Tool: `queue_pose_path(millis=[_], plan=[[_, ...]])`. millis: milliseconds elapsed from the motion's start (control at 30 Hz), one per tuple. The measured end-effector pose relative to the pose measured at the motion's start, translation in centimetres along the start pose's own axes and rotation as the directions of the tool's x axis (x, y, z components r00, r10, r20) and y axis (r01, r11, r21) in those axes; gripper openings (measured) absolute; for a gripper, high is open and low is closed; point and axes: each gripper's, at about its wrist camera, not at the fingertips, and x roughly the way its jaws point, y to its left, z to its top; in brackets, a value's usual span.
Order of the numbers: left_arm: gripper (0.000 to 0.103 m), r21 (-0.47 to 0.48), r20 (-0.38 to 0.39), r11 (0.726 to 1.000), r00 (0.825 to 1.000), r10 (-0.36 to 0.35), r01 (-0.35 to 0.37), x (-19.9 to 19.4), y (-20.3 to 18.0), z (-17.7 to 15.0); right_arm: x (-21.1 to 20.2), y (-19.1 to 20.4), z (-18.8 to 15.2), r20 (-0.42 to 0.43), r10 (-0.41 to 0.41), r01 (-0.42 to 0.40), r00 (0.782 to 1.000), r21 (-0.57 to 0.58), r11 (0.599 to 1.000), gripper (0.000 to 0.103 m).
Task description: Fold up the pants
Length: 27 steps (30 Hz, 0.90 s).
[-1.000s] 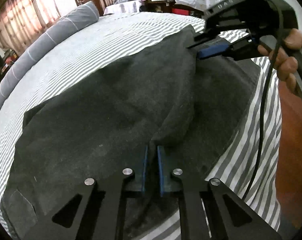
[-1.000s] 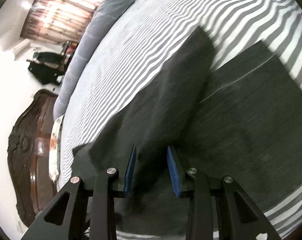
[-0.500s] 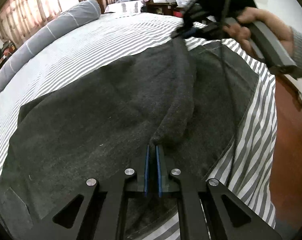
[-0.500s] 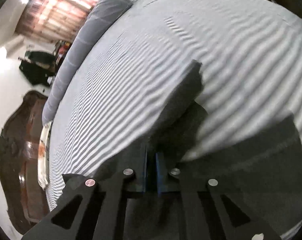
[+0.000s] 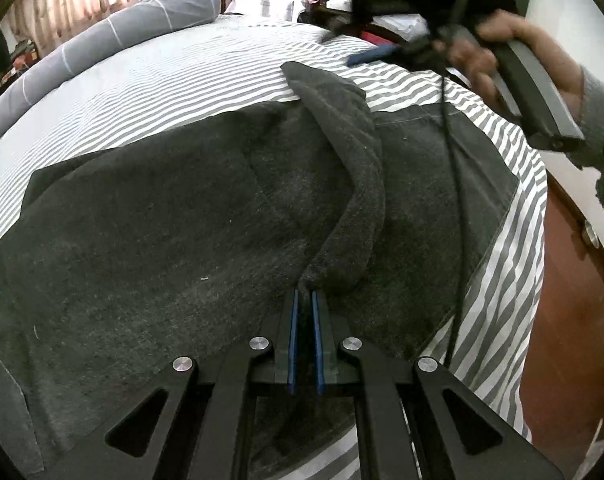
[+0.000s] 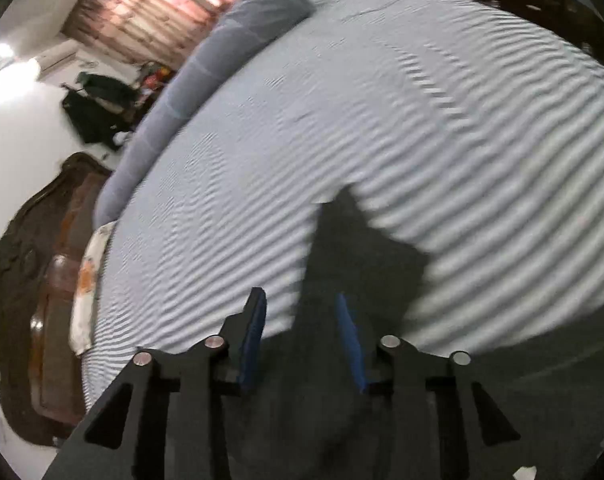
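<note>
Dark grey pants (image 5: pixel 174 216) lie spread on the striped bed (image 5: pixel 190 76). A raised fold of the pants (image 5: pixel 358 184) runs from my left gripper (image 5: pixel 304 300) toward the far hem corner. My left gripper is shut on this fold at its near end. My right gripper (image 5: pixel 366 46) hovers above and just beyond the far corner, held by a hand, blurred. In the right wrist view my right gripper (image 6: pixel 300 304) is open, with the pants corner (image 6: pixel 354 248) lying below and ahead of it, free of the fingers.
A long grey bolster pillow (image 5: pixel 102 40) lies along the far side of the bed. A wooden headboard (image 6: pixel 34 300) stands at the left. A wooden cabinet (image 5: pixel 574 300) borders the bed's right edge. A black cable (image 5: pixel 456 200) hangs across the pants.
My right gripper has opened and let go of the pants corner, then lifted away from it. The corner now rests on the bed. My left gripper stays shut on the fold.
</note>
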Motion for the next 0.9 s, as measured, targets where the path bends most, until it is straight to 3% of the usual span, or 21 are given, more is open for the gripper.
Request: queue_pose_path(millis=[133, 300, 400, 500, 667, 900], plan=[[0.007, -0.014, 0.001, 1.000, 1.000, -0.007, 0.007, -0.1, 0.3, 0.0, -0.6, -3.7, -0.3, 0.009, -0.028, 0.028, 1.000, 0.086, 0.996, 0.030], [0.007, -0.015, 0.000, 1.000, 1.000, -0.007, 0.007, 0.0, 0.3, -0.1, 1.1, -5.4, -1.0, -0.013, -0.052, 0.054, 0.999, 0.118, 0.992, 0.030], [0.007, -0.014, -0.002, 1.000, 1.000, -0.004, 0.004, 0.1, 0.3, -0.1, 1.5, -6.3, -0.9, -0.002, -0.029, 0.029, 1.000, 0.135, 0.990, 0.029], [0.007, -0.015, -0.003, 1.000, 1.000, -0.003, 0.003, 0.1, 0.2, -0.1, 2.3, -6.3, -0.2, -0.002, -0.005, 0.005, 1.000, 0.149, 0.989, 0.025], [0.007, -0.017, -0.006, 1.000, 1.000, -0.003, 0.003, 0.1, 0.2, 0.0, 3.0, -5.6, 0.9, 0.008, 0.003, -0.005, 1.000, 0.148, 0.989, 0.007], [0.007, -0.031, -0.017, 0.999, 1.000, 0.008, -0.008, 0.2, 0.1, 0.2, 0.7, -3.3, 1.1, 0.062, -0.020, 0.014, 0.998, 0.085, 0.996, 0.005]])
